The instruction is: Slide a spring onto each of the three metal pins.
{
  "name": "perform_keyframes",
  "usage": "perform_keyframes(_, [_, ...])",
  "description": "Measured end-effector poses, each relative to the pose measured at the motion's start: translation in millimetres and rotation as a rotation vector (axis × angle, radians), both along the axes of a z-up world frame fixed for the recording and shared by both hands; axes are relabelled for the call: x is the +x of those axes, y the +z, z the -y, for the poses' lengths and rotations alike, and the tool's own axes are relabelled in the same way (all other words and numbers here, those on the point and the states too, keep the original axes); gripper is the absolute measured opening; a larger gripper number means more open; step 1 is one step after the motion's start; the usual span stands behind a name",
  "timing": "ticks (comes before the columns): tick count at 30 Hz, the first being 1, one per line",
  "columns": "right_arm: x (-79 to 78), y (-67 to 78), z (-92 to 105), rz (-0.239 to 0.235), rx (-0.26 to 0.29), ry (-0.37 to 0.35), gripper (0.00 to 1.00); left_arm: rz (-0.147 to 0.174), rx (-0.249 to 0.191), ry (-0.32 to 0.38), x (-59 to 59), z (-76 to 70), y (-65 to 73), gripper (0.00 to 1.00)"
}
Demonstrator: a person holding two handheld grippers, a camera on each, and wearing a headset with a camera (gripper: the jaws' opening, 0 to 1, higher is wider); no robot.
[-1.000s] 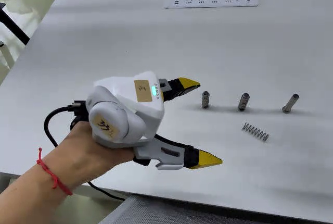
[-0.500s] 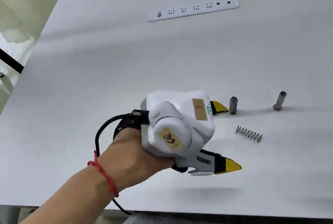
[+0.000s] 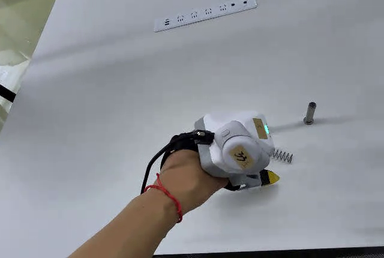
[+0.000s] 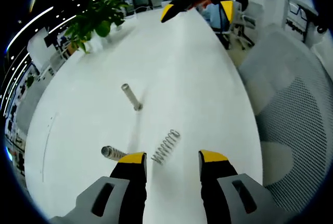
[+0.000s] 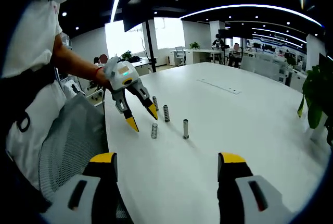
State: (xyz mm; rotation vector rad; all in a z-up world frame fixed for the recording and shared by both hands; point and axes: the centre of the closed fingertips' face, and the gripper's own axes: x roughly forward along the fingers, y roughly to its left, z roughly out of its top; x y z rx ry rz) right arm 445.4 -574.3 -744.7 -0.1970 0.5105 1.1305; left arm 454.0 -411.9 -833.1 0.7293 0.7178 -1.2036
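A wide white table point(image 3: 120, 90) was seen in an open office, with much bare top left on all sides. Its near edge was bordered by a mesh chair point(image 4: 291, 104). A power strip point(image 3: 205, 12) was laid far across. The left gripper point(image 4: 171, 157) was spread low over the loose spring point(image 4: 166, 145), which lay flat near a bare pin point(image 4: 131, 96). The right gripper point(image 5: 166, 159) was spread wide, well apart from the pins.

Our left gripper point(image 5: 143, 119), left of centre, is white-shelled with a green light and yellow-tipped black jaws. Lower centre, we wear a red wrist string point(image 3: 165, 192) beside its black cable point(image 3: 157, 161).
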Motion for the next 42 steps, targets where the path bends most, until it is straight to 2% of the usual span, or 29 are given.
perform_keyframes(14, [0.2, 1.8, 3.8, 0.002, 0.019, -0.030, 0.79, -0.038, 0.058, 0.035, 6.3, -0.3, -18.9, 0.36])
perform_keyframes(18, [1.1, 3.4, 3.2, 0.006, 0.027, -0.035, 0.79, -0.052, 0.050, 0.055, 6.3, -2.1, -18.5, 0.35])
perform_keyframes(20, [1.4, 3.5, 3.6, 0.006, 0.027, -0.039, 0.79, -0.070, 0.044, 0.083, 5.6, -3.6, -19.0, 0.35])
perform_keyframes(34, [0.2, 0.9, 9.9, 0.000, 0.021, -0.046, 0.79, -0.082, 0.046, 0.096, -4.6, -8.4, -19.9, 0.21])
perform_keyframes(42, [-0.5, -3.8, 10.8, -0.007, 0.020, -0.044, 0.80, -0.073, 0.057, 0.080, -5.9, -8.2, -19.5, 0.17])
